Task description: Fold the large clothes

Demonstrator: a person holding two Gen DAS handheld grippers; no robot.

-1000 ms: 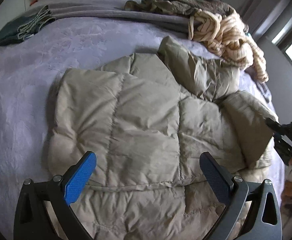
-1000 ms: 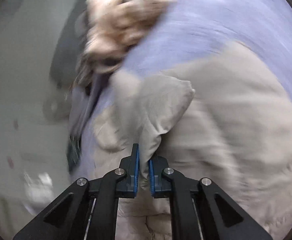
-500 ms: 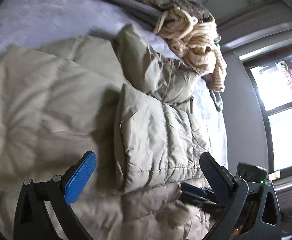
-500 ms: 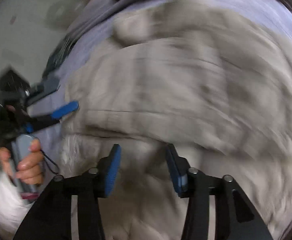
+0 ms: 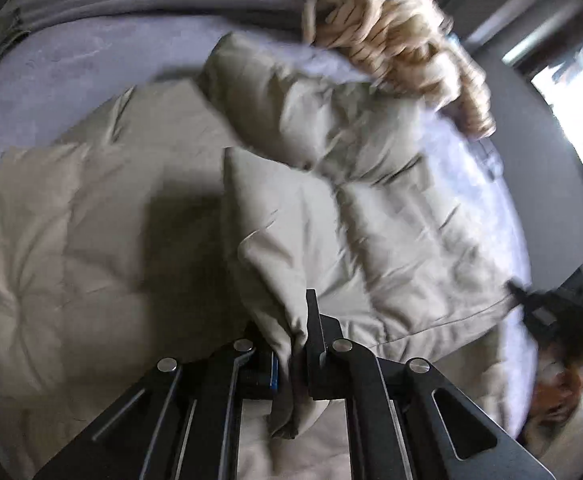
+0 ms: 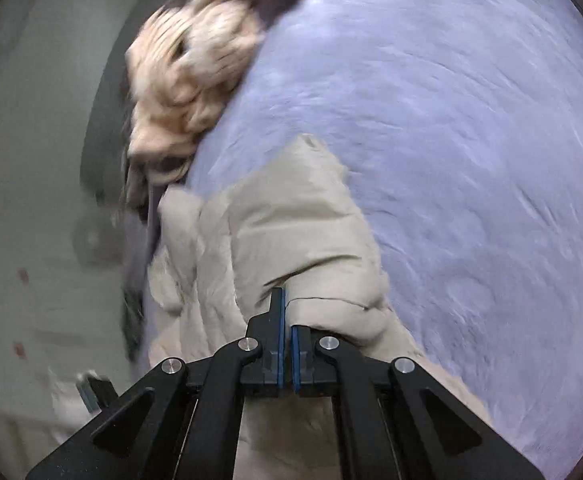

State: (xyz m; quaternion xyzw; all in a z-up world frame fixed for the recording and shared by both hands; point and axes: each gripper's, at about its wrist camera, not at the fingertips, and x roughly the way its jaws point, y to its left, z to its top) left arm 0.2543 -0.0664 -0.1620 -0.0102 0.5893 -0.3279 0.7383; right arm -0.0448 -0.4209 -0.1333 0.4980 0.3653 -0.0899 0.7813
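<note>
Beige quilted puffer jacket [image 5: 391, 216] lies spread on the lavender bedspread [image 6: 471, 120]; left gripper [image 5: 293, 356] and right gripper [image 6: 286, 320] each pinch a fold of it, jaws closed.

No text, label, brand, number or sign can be read in either view. Nothing printed is seen on the beige puffer jacket [image 5: 391, 216], on the lavender bedspread [image 6: 471, 120], or on the cream knitted garment [image 5: 403, 40]. A small green light is shown on the dark device at the right edge of the left wrist view, but no characters can be made out beside it.
</note>
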